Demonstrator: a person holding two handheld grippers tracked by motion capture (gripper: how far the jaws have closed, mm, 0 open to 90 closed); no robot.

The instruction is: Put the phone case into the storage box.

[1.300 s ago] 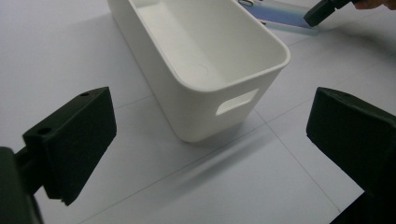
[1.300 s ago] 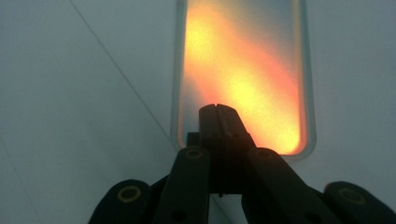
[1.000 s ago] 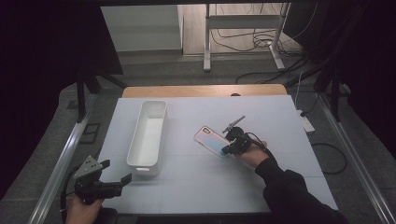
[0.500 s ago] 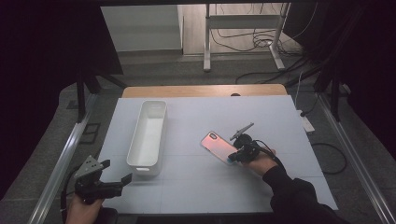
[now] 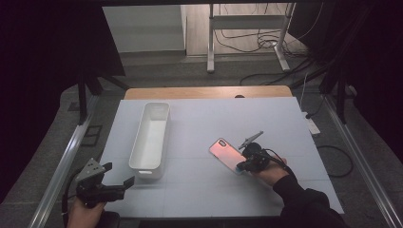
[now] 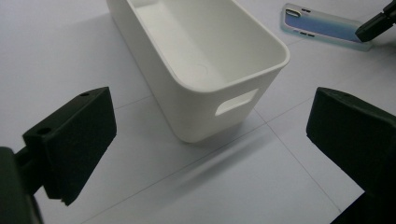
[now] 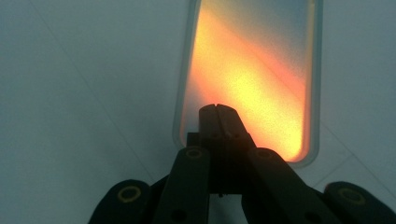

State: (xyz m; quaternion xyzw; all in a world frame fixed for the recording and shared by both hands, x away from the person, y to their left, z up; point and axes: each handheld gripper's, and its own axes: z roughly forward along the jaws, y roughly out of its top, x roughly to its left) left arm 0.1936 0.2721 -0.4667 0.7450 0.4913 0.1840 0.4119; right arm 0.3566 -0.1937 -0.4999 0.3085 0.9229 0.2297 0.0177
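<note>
On the white desk [image 5: 199, 123], a phone case [image 5: 227, 154] lies right of centre, toward the near edge. The right claw [image 5: 243, 166] is clenched on its near end. The left claw [image 5: 119, 178], released with jaws wide, hovers at the near left corner just before the white bin [image 5: 151, 135].

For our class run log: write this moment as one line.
right gripper: shut on phone case | left gripper: open, near white bin | bin: empty
</note>
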